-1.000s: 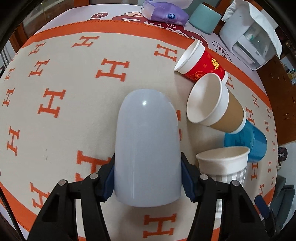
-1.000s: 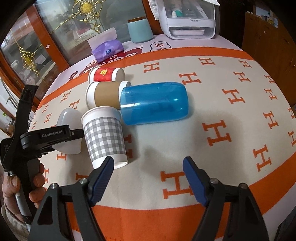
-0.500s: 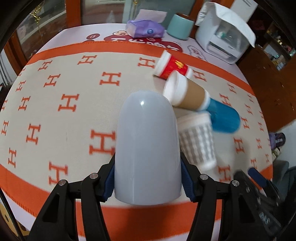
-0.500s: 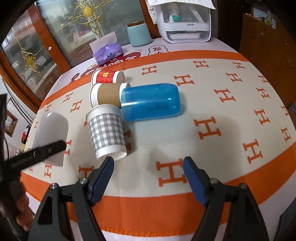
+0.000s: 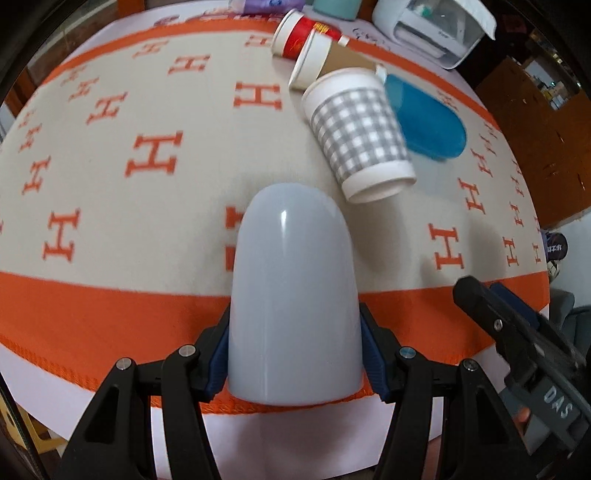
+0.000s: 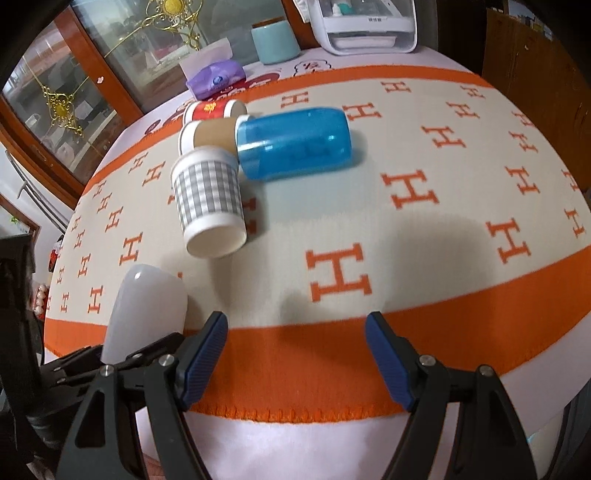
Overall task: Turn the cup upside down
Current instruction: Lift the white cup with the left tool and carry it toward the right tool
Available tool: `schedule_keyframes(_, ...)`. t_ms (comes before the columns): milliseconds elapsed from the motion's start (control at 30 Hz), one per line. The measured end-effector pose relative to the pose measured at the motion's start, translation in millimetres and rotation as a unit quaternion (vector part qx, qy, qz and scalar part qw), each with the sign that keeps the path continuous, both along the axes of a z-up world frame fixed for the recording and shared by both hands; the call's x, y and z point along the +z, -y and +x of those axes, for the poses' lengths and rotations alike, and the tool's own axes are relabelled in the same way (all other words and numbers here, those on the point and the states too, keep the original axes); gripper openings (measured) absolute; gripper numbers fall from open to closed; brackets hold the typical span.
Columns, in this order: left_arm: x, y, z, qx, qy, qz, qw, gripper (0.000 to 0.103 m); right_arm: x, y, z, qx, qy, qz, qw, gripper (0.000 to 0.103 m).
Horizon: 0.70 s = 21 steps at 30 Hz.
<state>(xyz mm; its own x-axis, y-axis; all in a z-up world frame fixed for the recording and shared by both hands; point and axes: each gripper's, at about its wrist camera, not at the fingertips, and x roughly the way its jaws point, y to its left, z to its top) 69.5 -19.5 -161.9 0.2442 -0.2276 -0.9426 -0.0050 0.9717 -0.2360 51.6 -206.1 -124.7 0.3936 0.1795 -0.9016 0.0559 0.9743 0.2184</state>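
My left gripper (image 5: 293, 354) is shut on a pale grey-white plastic cup (image 5: 291, 291), held above the near orange border of the cloth with its rounded closed end pointing away from me. The same cup shows in the right wrist view (image 6: 146, 314) at the lower left, held by the left gripper (image 6: 110, 362). My right gripper (image 6: 297, 354) is open and empty over the near edge of the table. It shows as a dark shape in the left wrist view (image 5: 517, 339) at the lower right.
Several cups lie on their sides on the H-patterned cloth (image 6: 406, 192): a grey checked paper cup (image 6: 208, 199), a blue plastic cup (image 6: 295, 142), a brown paper cup (image 6: 208, 134), a red paper cup (image 6: 212, 110). A tissue pack (image 6: 216, 77), teal jar (image 6: 275, 40) and white appliance (image 6: 365, 26) stand behind.
My left gripper has carried the pale cup back toward the near edge of the table, away from the lying cups. My right gripper has also drawn back a little and stays open.
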Motion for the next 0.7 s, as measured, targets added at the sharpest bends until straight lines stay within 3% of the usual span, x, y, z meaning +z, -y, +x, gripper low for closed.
schedule_keyframes(133, -6.2, -1.9, -3.1, 0.008, -0.007, -0.004, 0.9999, 0.060, -1.9, 2.0, -2.6, -0.003, -0.003, 0.010, 1.000, 0.077)
schedule_keyframes(267, -3.9, -3.6, -5.3, 0.007, -0.002, -0.003, 1.0000, 0.078, -0.8, 2.3, -3.1, -0.003, 0.000, 0.014, 1.000, 0.077)
schedule_keyframes(367, 2.0, -3.7, -6.7, 0.005, 0.009, 0.001, 0.9999, 0.083, -0.3, 0.7, -3.4, 0.000, 0.000, 0.015, 1.000, 0.077)
schedule_keyframes(700, 10.3, -14.6, -8.9, -0.001, 0.000, 0.002, 1.0000, 0.084, 3.8, -4.7, -4.9, 0.014, 0.004, 0.023, 1.000, 0.077)
